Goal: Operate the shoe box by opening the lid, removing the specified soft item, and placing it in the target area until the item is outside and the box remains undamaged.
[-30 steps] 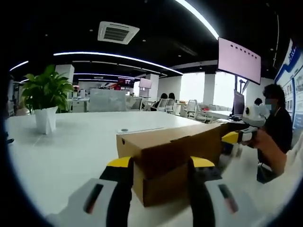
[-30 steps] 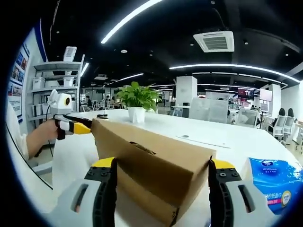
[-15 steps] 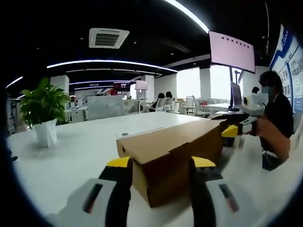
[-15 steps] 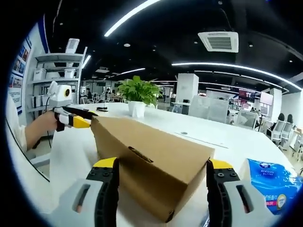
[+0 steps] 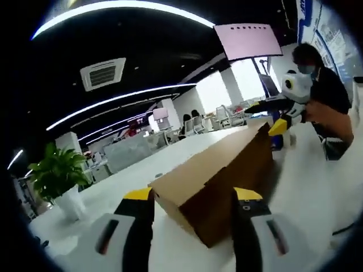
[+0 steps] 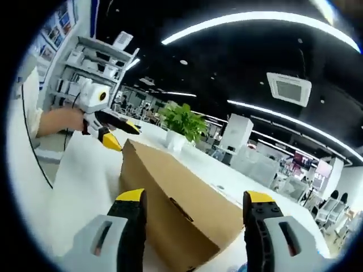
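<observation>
Left gripper view: my left gripper (image 5: 193,195) straddles one end of the shoe box (image 5: 218,173), jaws spread, and my right gripper (image 6: 191,198) does the same at the other end. Plain cardboard on the white table (image 5: 317,170), probably light and dentable, so I'd grab the lid edge gently. Lid's closed, so I can't tell what's inside

Lighting: long curved white ceiling light strips (image 5: 119,5) (image 6: 266,20) against a dark ceiling, brightest toward 12 o'clock. Daylight from large bright windows (image 5: 227,90) at 1 o'clock in the left gripper view, blown out. White glossy table top (image 5: 317,187) (image 6: 74,187) evenly lit, faint glare. Strong fisheye bending at edges. Both views soft, slightly motion-blurred; background out of focus.
</observation>
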`<act>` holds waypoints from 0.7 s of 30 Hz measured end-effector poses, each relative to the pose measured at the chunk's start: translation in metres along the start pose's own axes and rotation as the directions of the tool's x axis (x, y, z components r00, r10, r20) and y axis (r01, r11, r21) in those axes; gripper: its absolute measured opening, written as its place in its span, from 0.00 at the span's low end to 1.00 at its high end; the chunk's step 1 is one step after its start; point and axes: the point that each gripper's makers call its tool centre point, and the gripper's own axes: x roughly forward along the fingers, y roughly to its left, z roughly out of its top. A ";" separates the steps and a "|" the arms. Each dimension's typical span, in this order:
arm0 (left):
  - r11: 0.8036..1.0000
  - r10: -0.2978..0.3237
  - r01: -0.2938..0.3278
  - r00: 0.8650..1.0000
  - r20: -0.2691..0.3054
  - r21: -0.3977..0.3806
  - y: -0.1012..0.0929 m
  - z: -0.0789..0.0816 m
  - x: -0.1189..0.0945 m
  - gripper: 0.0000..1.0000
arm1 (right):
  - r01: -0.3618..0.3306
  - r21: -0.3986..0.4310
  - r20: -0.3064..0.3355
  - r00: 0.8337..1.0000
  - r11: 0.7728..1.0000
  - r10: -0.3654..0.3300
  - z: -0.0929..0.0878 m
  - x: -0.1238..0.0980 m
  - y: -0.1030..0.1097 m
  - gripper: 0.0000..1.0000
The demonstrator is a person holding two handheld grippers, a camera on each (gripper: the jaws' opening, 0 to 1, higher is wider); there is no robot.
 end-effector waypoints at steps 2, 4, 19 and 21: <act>0.998 -0.011 0.010 1.000 0.013 0.058 -0.003 0.002 0.000 0.58 | -0.001 -0.042 -0.004 1.000 0.999 0.001 0.000 -0.002 0.000 0.70; 0.997 -0.023 0.020 0.999 0.036 0.078 -0.009 0.007 -0.001 0.57 | -0.001 -0.078 -0.012 1.000 0.997 0.001 -0.002 -0.003 -0.001 0.70; 0.910 0.049 -0.033 0.998 -0.028 0.414 -0.005 0.005 -0.003 0.61 | -0.030 -0.360 -0.067 0.998 0.932 0.006 -0.014 -0.011 0.006 0.65; 0.902 0.051 -0.025 0.997 -0.049 0.432 -0.007 0.001 -0.002 0.60 | -0.034 -0.392 -0.073 0.997 0.919 0.006 -0.017 -0.014 0.008 0.62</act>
